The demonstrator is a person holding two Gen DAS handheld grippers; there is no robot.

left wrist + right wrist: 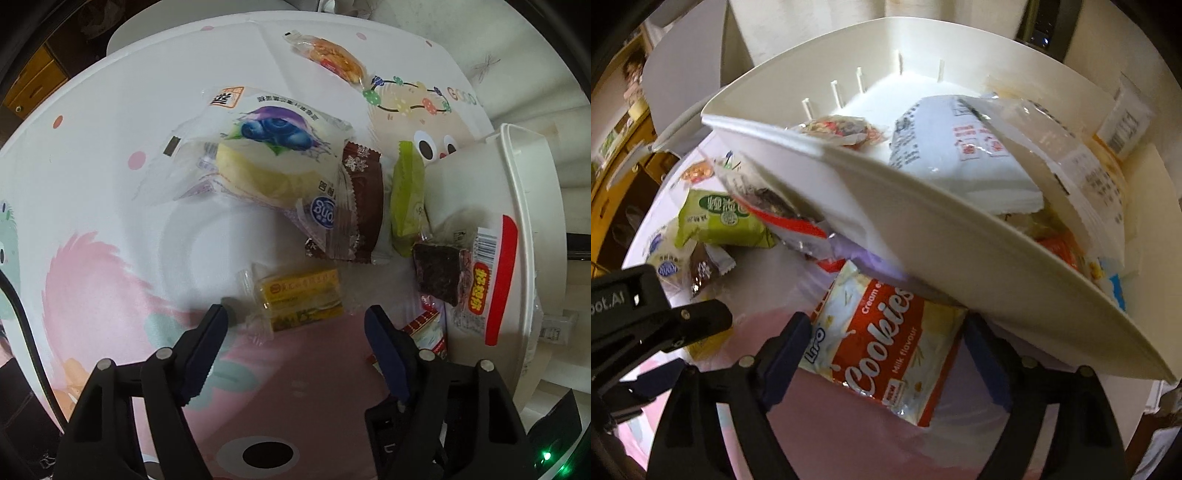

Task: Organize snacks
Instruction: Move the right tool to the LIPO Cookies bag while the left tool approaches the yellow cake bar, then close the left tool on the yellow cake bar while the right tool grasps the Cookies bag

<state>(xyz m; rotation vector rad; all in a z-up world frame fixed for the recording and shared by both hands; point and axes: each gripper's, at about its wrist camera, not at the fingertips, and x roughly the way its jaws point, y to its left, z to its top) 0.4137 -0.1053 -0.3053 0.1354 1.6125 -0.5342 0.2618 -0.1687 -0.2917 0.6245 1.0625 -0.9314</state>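
Note:
A yellow snack packet (300, 298) lies on the cartoon tablecloth (110, 206), just beyond the tips of my left gripper (295, 318). That gripper is open and holds nothing. A red and white "Cookies" packet (882, 347) lies flat beside the white storage bin (923, 236). My right gripper (886, 326) is open and straddles it, with a finger close to each side of the packet. The bin holds several packets, among them a large white one (960, 162). The left gripper's body (661, 321) shows at the left edge of the right wrist view.
A blueberry cake packet (273, 155), a brown packet (364, 206) and a green packet (406, 199) lie in a cluster. A dark snack in a red-trimmed wrapper (447, 277) leans on the bin's wall (532, 206). An orange snack (332, 59) sits at the table's far edge.

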